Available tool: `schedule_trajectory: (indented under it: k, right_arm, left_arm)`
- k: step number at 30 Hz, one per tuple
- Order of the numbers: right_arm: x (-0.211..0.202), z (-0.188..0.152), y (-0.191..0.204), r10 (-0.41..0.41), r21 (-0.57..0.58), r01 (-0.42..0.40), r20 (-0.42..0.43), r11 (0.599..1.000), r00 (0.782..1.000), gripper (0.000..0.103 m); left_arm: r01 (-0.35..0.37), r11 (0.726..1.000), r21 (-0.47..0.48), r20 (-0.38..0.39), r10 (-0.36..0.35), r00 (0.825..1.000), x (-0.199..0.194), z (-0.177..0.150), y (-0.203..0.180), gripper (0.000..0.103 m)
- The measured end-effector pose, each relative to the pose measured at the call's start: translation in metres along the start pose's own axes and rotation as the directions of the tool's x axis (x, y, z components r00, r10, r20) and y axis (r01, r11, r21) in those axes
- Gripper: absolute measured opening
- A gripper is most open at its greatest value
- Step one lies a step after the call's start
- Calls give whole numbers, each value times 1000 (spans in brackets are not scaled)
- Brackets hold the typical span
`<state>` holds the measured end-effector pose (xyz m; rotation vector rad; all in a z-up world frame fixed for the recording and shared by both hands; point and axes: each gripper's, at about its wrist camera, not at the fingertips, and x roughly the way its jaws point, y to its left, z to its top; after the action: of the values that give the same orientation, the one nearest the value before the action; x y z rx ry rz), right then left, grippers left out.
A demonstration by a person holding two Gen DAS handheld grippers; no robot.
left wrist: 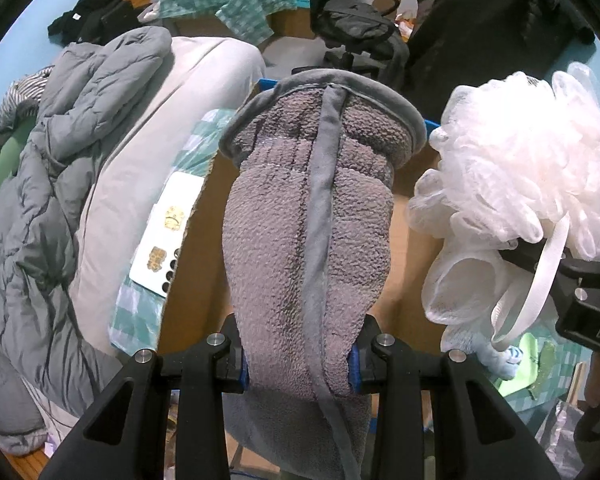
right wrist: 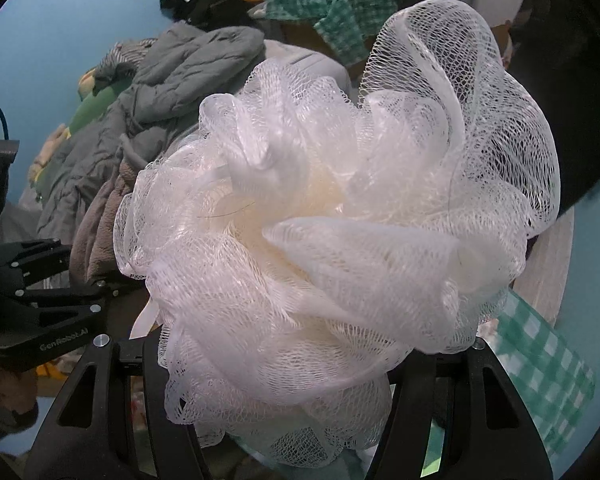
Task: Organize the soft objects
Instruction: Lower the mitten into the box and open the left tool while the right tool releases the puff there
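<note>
Left gripper (left wrist: 298, 354) is clenched on a grey towel (left wrist: 308, 216), which rises through the centre of the left wrist frame over a cardboard box (left wrist: 400, 240), its hemmed end at upper centre. At the left of that frame lie a grey jacket (left wrist: 60, 152) and a pale cushion (left wrist: 148, 128), with a white card (left wrist: 168, 232) on checked cloth (left wrist: 134, 316) beside the box; none of these looks sorted yet. At the right edge, the right gripper (right wrist: 276, 364) grasps a white loofah (left wrist: 520, 168), whose mesh fills the centre of the right wrist frame (right wrist: 332, 208). Both soft things are in the air, so my judgement is that the task is midway: two items picked up, neither put away, and the pile left to do. Readable writing: "GenRobot.AI" on the left gripper's body at the lower left of the right wrist frame, and "DA" on the right gripper at the right edge of the left wrist frame. The card's print is too small to read.
</note>
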<state>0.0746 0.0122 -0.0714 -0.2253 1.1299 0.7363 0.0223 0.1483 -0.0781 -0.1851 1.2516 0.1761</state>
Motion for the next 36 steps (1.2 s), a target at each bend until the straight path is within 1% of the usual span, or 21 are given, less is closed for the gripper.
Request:
schedule_trajectory:
  k: [4,8,11,13,15,16,17,19,20,23,24,25,26,29,31,33,36]
  right_arm:
    - [6,3,1,1,-21,-1,-24,1000,1000,61]
    - [17,13,8,-4,-38,2,-47,999,999,61]
    - [23,16,8,-25,-51,22,-64,998,998,64]
    - [25,18,9,-37,-60,33,-70,998,997,68]
    - [25,17,8,-51,-69,45,-83,997,995,76]
    - [25,18,8,-64,-75,58,-85,996,994,77]
    - [24,19,8,-73,-79,67,-81,995,994,79]
    - [21,18,8,-99,-93,93,-69,991,993,85]
    - [21,19,10,-111,-106,103,-67,989,992,86]
    - [21,24,15,-124,-124,116,-61,985,990,86]
    - [26,30,24,-125,-126,117,-59,985,990,86]
    - [25,31,23,-124,-124,116,-57,985,991,86]
    - [24,31,22,-123,-121,116,-55,986,991,86]
    - [33,39,30,-123,-110,117,-51,987,991,86]
    - [31,40,28,-122,-99,116,-47,988,991,86]
    - [30,40,27,-119,-90,115,-42,989,992,86]
    - [23,38,24,-116,-75,114,-30,991,993,86]
  left_arm:
    - [-10,1000,2,-8,10,1000,7,3,3,35]
    - [-25,1000,9,-32,25,999,20,7,5,35]
    - [-52,999,16,-45,52,998,28,10,7,36]
    - [-69,997,17,-47,70,996,30,11,9,43]
    - [-83,996,19,-48,84,995,32,13,11,45]
    - [-92,996,21,-49,93,994,33,13,11,48]
    - [-103,994,23,-53,104,993,34,14,12,50]
    - [-120,992,24,-59,121,991,36,15,14,58]
    - [-128,991,23,-65,130,989,37,15,15,59]
    - [-114,993,16,-71,115,991,35,16,18,62]
    - [-116,993,16,-75,116,990,34,16,18,70]
    - [-125,992,23,-73,127,989,32,17,16,79]
    - [-128,991,30,-65,130,989,28,17,15,81]
    - [-118,992,47,-44,121,992,20,18,9,82]
    - [-123,991,53,-33,125,992,14,18,6,84]
    - [-123,991,45,-29,124,992,10,18,7,86]
    - [-103,994,26,-23,103,994,3,16,8,86]
